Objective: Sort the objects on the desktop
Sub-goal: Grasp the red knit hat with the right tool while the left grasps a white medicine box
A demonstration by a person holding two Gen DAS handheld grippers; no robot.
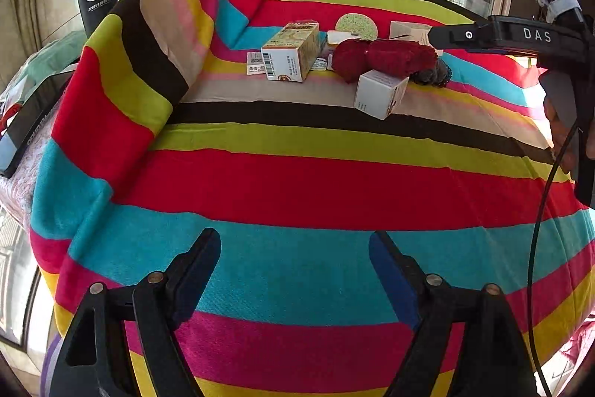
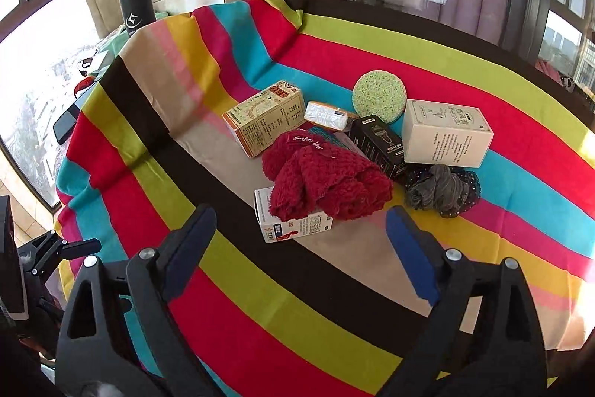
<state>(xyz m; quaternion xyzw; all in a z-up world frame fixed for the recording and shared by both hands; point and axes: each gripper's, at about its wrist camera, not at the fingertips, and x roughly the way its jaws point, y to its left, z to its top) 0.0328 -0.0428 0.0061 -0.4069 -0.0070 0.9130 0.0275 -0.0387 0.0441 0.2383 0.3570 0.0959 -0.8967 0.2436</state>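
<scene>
Red knit (image 2: 327, 181) beyond right gripper (image 2: 301, 240).

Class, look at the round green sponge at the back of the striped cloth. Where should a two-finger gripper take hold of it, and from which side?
Grip the green sponge across its thin rim, probably from above: it seems a flat disc propped on edge, so only its thickness fits the open right gripper. Boxes crowd its front.
</scene>
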